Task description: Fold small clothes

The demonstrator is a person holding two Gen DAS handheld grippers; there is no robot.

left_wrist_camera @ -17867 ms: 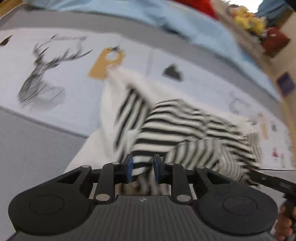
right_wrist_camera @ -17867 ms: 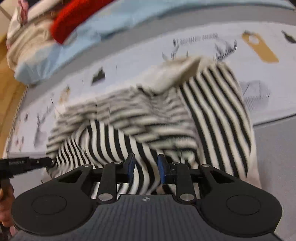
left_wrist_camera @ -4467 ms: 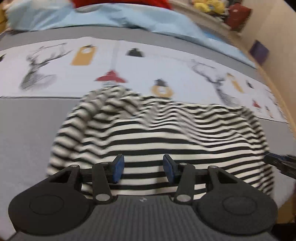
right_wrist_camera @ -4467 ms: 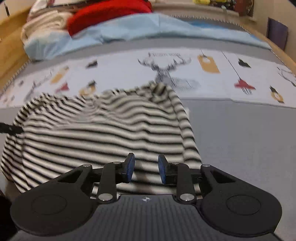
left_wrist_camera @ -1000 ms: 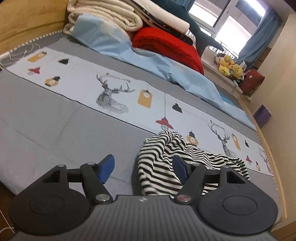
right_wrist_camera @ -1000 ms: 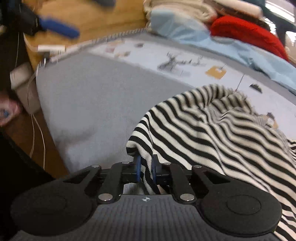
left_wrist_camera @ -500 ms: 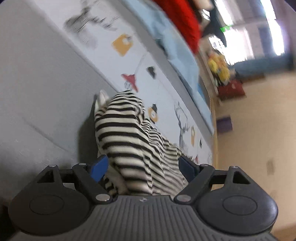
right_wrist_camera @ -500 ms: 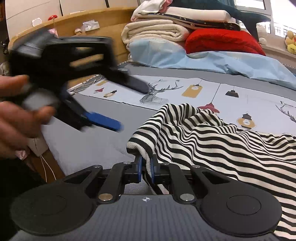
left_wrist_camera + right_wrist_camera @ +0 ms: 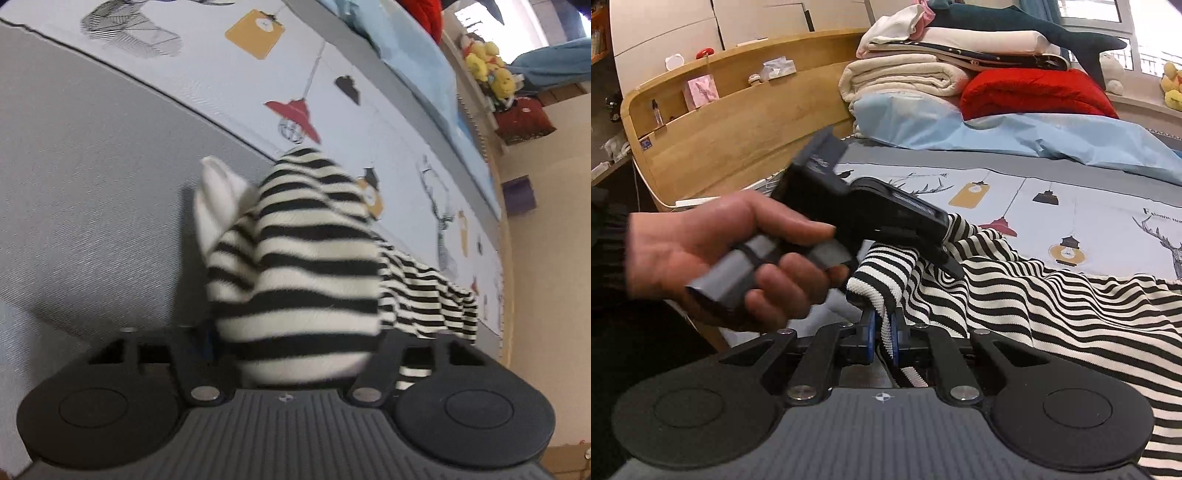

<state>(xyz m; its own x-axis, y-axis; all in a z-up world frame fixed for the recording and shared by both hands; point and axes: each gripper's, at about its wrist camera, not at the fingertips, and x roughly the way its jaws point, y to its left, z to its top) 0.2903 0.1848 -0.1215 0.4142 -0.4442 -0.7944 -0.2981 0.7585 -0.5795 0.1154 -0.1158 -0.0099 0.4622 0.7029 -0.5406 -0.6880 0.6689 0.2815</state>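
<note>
A black-and-white striped top [image 9: 1052, 306] lies bunched on the bed. My right gripper [image 9: 882, 332] is shut on its ribbed edge, which stands up between the blue pads. A person's hand [image 9: 713, 254] holds my left gripper [image 9: 942, 254], which points down onto a raised fold of the top just beyond the right gripper. In the left wrist view a rounded hump of the striped top [image 9: 303, 258] fills the gap of the left gripper [image 9: 291, 336], whose jaws are closing around it. The cloth hides its pads, and a white inner flap [image 9: 218, 199] sticks out to the left.
The bed has a grey sheet [image 9: 81, 192] and a pale printed panel [image 9: 1089, 218] with deer and lamps. Folded blankets [image 9: 916, 74], a red quilt [image 9: 1034, 92] and a light-blue duvet [image 9: 997, 129] pile at the far end. A wooden headboard [image 9: 738, 129] runs along the left.
The left gripper has dropped onto the striped top and its jaws have narrowed around a hump of cloth. The right gripper, still clamped on the edge, has risen a little.
</note>
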